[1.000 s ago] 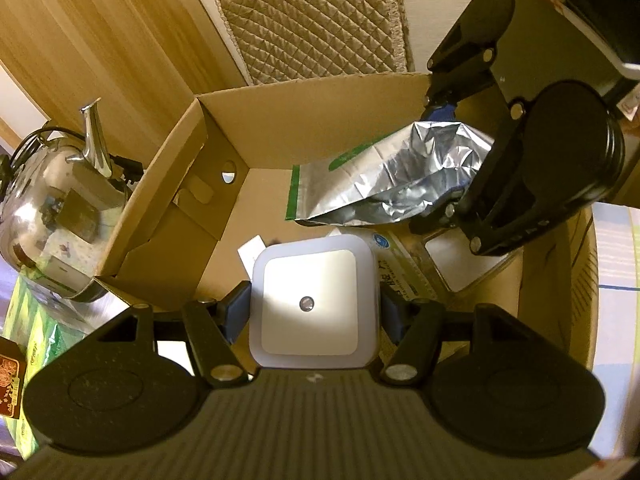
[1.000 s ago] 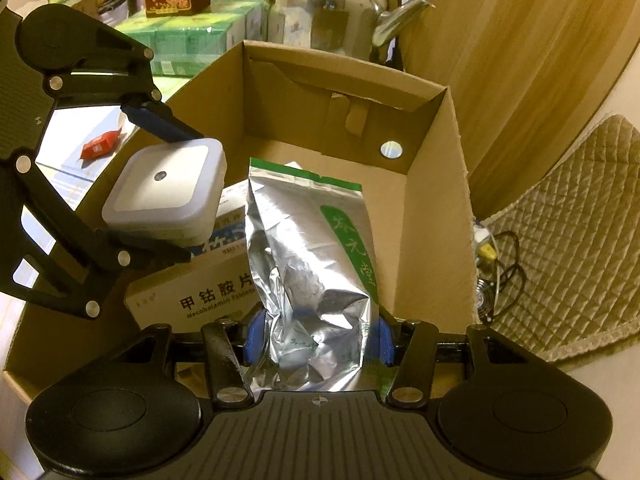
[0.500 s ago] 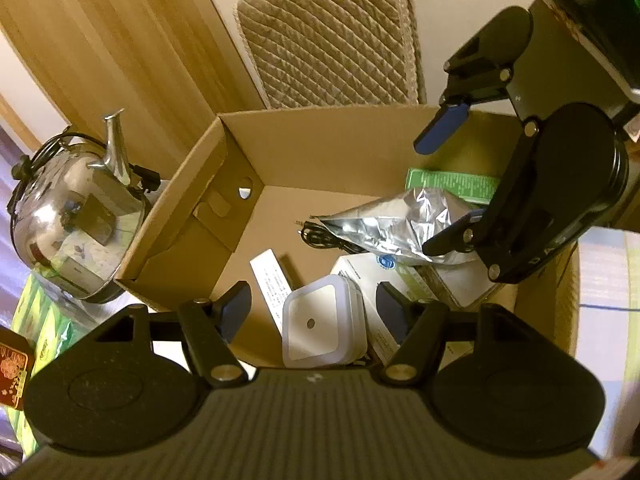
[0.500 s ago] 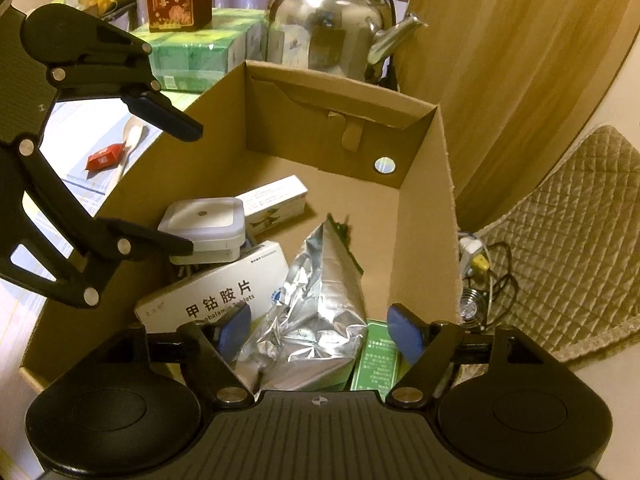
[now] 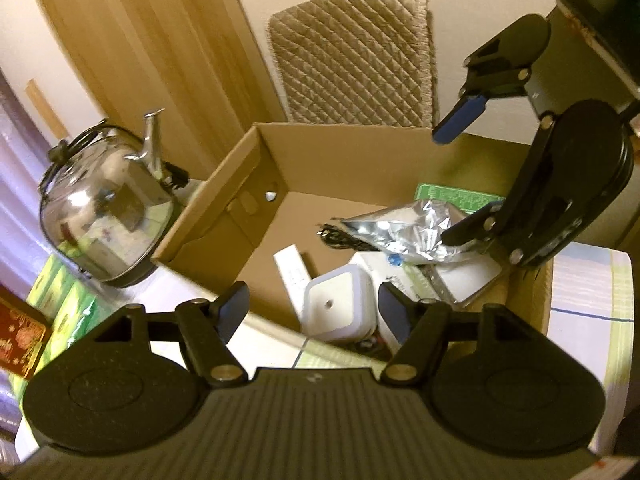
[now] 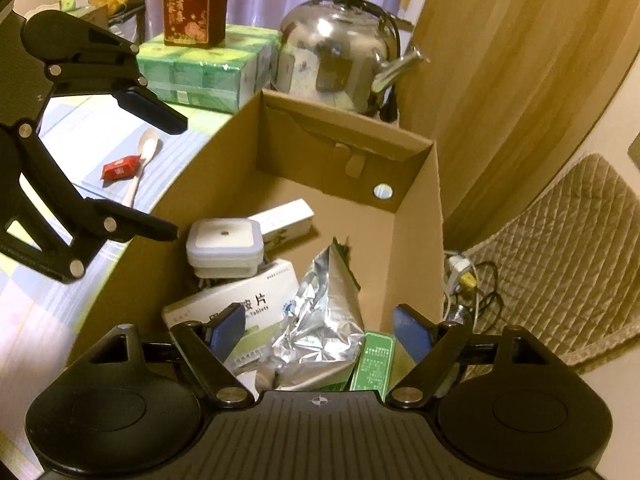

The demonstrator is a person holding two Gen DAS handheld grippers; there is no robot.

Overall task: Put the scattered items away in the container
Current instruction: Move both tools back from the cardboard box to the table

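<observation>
An open cardboard box (image 5: 352, 160) (image 6: 420, 216) holds a white square night light (image 5: 340, 308) (image 6: 224, 246), a silver foil pouch (image 5: 412, 232) (image 6: 320, 320), a white tablet box (image 6: 240, 308), a slim white box (image 6: 288, 218) and a green packet (image 6: 374, 360). My left gripper (image 5: 314, 306) (image 6: 176, 176) is open and empty above the box's near rim, over the night light. High over the pouch, my right gripper (image 6: 320, 330) (image 5: 460, 180) is open too, holding nothing. On the striped cloth outside lie a white spoon (image 6: 142, 160) and a red sachet (image 6: 120, 168).
A steel kettle (image 5: 100, 216) (image 6: 340, 64) stands just beyond the box's far end. Green tissue packs (image 6: 200, 68) carry a red carton (image 6: 192, 4). A quilted mat (image 5: 352, 56) (image 6: 560, 248) and cables (image 6: 472, 284) lie on the floor beside the box.
Both grippers opened: the night light and the foil pouch dropped into the box. Both grippers have since risen and pulled back from the box.
</observation>
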